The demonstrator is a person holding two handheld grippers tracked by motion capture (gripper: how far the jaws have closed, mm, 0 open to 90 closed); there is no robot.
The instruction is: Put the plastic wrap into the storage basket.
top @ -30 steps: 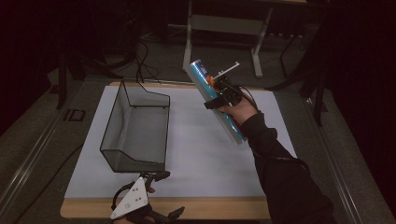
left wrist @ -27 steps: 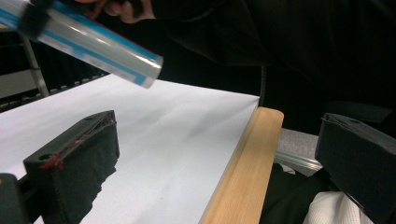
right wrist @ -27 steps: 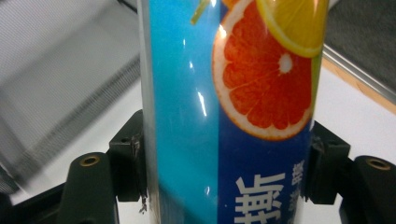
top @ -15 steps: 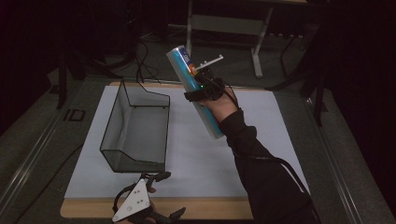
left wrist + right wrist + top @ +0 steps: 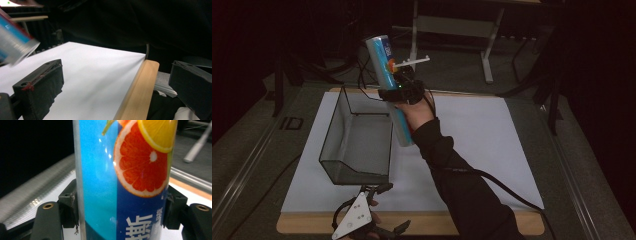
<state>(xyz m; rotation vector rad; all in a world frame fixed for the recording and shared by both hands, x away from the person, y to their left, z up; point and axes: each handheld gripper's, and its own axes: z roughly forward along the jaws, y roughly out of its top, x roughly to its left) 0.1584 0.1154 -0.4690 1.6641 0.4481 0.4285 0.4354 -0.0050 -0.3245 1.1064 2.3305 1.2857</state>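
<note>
Sitting idle at the worktop's near edge, left gripper (image 5: 379,206) with jaws spread, nothing between. Farther back, right gripper (image 5: 398,94) pinching the blue tube (image 5: 387,75), swung leftward since a second ago, now above the wire basket's (image 5: 331,131) far-right corner. Probably headed for a drop-in.

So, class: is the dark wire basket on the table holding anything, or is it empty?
Empty. In the high view the basket shows a bare floor; the blue tube is held above it in the right gripper.

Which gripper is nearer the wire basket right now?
Left. The left gripper sits just off the wire basket's near end; the right gripper, holding the blue can, is raised beside its far right corner.
</note>
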